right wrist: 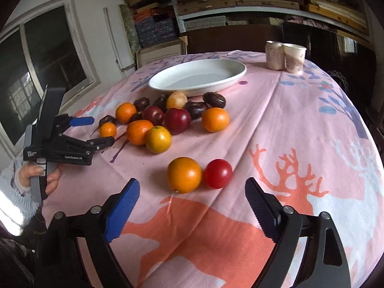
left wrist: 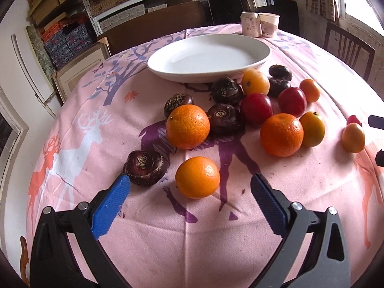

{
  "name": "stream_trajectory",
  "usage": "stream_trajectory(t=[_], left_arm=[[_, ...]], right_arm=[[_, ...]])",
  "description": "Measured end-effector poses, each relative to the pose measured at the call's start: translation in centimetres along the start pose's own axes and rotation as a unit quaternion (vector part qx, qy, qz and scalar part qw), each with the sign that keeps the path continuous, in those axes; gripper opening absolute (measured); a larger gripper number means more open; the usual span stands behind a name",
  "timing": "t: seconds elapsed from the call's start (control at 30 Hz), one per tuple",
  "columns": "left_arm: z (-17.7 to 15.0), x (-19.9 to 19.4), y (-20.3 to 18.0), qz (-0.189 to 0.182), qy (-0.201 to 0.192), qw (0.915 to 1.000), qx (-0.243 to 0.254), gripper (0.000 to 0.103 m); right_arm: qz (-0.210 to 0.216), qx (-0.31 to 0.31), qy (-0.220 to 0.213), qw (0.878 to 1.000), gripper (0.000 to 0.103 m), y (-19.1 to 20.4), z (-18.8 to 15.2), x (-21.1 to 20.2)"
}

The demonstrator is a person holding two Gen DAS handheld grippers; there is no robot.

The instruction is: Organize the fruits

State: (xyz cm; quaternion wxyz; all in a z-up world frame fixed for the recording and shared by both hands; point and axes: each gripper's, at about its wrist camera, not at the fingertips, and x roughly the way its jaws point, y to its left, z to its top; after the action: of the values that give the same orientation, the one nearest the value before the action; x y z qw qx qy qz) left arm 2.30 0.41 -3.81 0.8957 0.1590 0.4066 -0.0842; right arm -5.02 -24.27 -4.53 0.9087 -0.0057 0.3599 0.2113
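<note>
Between your left gripper's (left wrist: 189,187) spread blue pads sits a small round orange mandarin (left wrist: 197,177), lined up for grasping; your right gripper (right wrist: 192,192) (also spread, empty) faces an orange-and-red pair, white ceramic plate (left wrist: 168,68) beyond.

Fruits (left wrist: 197,177) (loose) — white plate (left wrist: 208,58) beyond.

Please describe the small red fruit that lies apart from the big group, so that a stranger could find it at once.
Start at the white plate on the pink tablecloth and come toward the right tongs. Past the fruit pile, two fruits lie alone, touching. The red fruit is the right one, smaller, smooth and glossy beside its orange neighbour.
</note>
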Motion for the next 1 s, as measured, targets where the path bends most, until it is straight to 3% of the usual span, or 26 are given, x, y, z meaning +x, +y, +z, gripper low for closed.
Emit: stream_trajectory(t=[0.07, 0.23, 0.3, 0.33, 0.37, 0.43, 0.53, 0.63, 0.83, 1.0], left_arm=[[0.0, -0.1, 0.2, -0.006, 0.000, 1.0000, -0.003, 0.099], [-0.1, -0.3, 0.5, -0.032, -0.006, 0.9994, -0.013, 0.097], [-0.1, 0.0, 0.7, -0.047, 0.000, 0.9987, -0.018, 0.080], [-0.1, 0.3, 0.8, -0.054, 0.007, 0.9984, -0.019, 0.065], [-0.1, 0.7, 0.8, -0.060, 0.015, 0.9979, -0.020, 0.058], [-0.1, 1.0, 0.9, -0.075, 0.023, 0.9967, -0.023, 0.051], [0.0, 1.0, 0.9, -0.079, 0.019, 0.9963, -0.028, 0.051], [0.0, 1.0, 0.9, -0.081, 0.018, 0.9961, -0.029, 0.038], [0.6, -0.2, 1.0, -0.098, 0.000, 0.9946, -0.033, 0.037], [5.2, -2.0, 1.3, -0.102, -0.043, 0.9933, -0.032, 0.038]], right_arm=[[0.002, -0.017, 0.017, 1.000, 0.066, 0.8, 0.3, 0.9], [0.001, 0.011, 0.045, 0.999, 0.045, 0.0, 1.1, 2.6], [0.008, 0.026, 0.057, 0.998, 0.037, -0.5, 1.1, 3.3], [0.010, 0.028, 0.057, 0.998, 0.037, -0.6, 1.2, 3.3], [0.009, 0.027, 0.057, 0.998, 0.037, -0.5, 1.3, 3.4], [0.005, 0.023, 0.060, 0.998, 0.037, -0.3, 1.5, 3.8], [0.006, 0.022, 0.062, 0.998, 0.037, 0.0, 1.8, 4.1], [0.009, 0.021, 0.063, 0.998, 0.036, 0.0, 1.9, 4.2], [0.041, 0.037, 0.039, 0.998, 0.035, -0.2, 2.4, 3.3], [0.055, 0.041, -0.009, 0.998, 0.035, -0.2, 6.7, 2.4]])
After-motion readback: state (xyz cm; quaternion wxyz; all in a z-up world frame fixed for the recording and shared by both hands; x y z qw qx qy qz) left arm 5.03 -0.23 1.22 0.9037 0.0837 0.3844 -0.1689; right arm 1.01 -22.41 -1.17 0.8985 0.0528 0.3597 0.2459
